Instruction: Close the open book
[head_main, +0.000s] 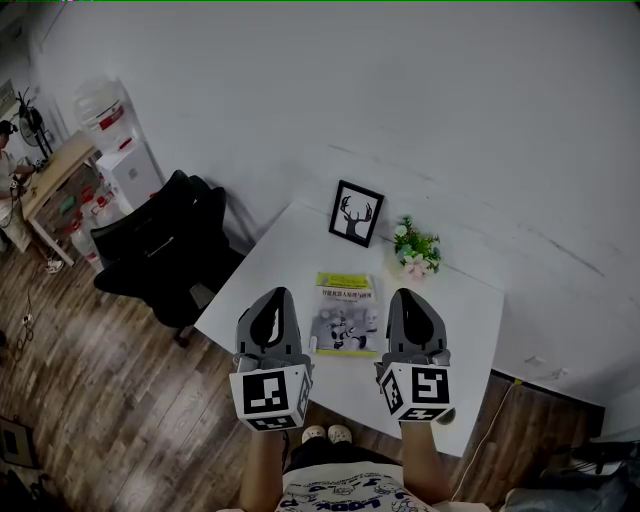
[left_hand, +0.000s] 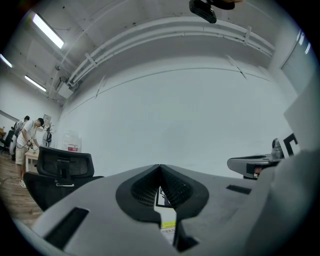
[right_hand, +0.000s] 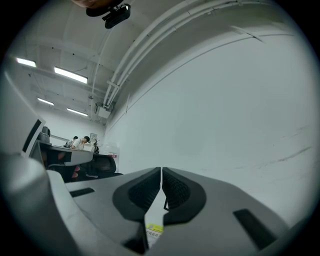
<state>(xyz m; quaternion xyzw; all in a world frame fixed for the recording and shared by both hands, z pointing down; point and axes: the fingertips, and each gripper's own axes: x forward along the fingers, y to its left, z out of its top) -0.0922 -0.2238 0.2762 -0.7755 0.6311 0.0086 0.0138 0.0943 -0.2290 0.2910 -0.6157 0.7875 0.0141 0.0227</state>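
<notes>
A book (head_main: 346, 315) with a yellow-topped cover lies flat and closed on the white table (head_main: 470, 300), cover up. My left gripper (head_main: 275, 296) hovers level just left of it, and my right gripper (head_main: 408, 297) just right of it. Both point toward the wall with the jaws together and nothing between them. In the left gripper view the shut tips (left_hand: 160, 166) meet, and a strip of the book (left_hand: 168, 226) shows through the slot below them. The right gripper view shows its tips (right_hand: 161, 170) closed the same way over the book (right_hand: 154, 231).
A framed deer picture (head_main: 356, 212) leans on the wall behind the book, with a small potted plant (head_main: 417, 250) to its right. A black office chair (head_main: 165, 250) stands at the table's left. People work at a desk (head_main: 50, 180) far left.
</notes>
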